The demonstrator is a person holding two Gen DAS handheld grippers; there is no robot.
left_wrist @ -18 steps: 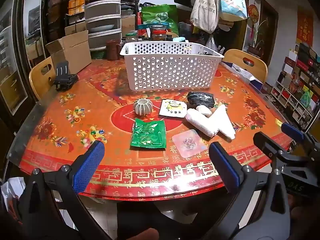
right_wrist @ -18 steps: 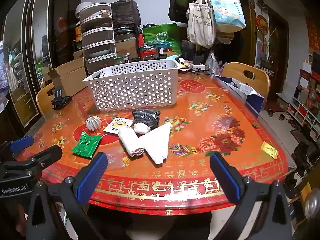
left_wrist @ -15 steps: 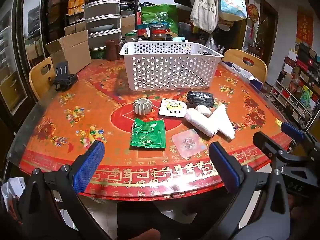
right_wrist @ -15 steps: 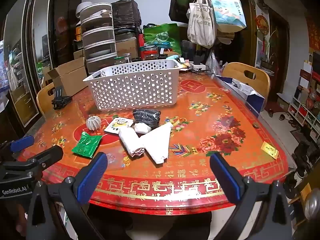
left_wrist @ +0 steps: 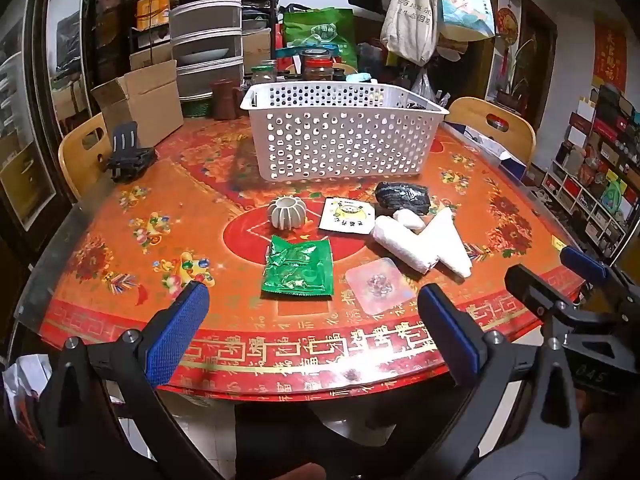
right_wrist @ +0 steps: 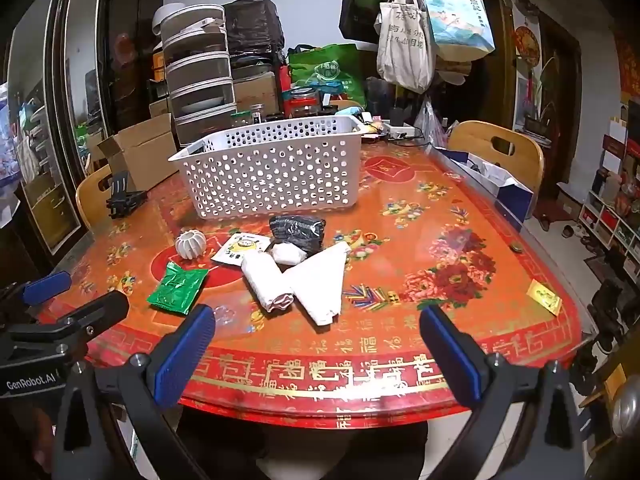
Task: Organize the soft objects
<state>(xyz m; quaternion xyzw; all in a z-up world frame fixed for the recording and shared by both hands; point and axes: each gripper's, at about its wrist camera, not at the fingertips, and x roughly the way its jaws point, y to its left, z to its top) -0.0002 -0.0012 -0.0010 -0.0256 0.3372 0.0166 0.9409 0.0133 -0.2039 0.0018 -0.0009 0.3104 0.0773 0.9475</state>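
A white perforated basket [left_wrist: 344,140] [right_wrist: 268,168] stands mid-table. In front of it lie a green foil packet [left_wrist: 298,268] [right_wrist: 178,288], a white ribbed ball [left_wrist: 287,212] [right_wrist: 191,244], a white-yellow sachet [left_wrist: 347,216] [right_wrist: 241,251], a black bundle [left_wrist: 402,196] [right_wrist: 298,230], a small white wad [left_wrist: 408,219] [right_wrist: 287,254], a rolled white towel [left_wrist: 400,243] [right_wrist: 266,280], a folded white cloth [left_wrist: 450,244] [right_wrist: 322,284] and a clear pouch [left_wrist: 378,284] [right_wrist: 234,312]. My left gripper [left_wrist: 312,328] and right gripper [right_wrist: 316,344] are open and empty at the near table edge.
The red patterned table [left_wrist: 160,216] [right_wrist: 440,248] has a black stand [left_wrist: 128,156] and a cardboard box [left_wrist: 140,100] at its back left. Wooden chairs [left_wrist: 496,128] [right_wrist: 496,152] stand around it. Jars, drawers and hanging bags fill the back.
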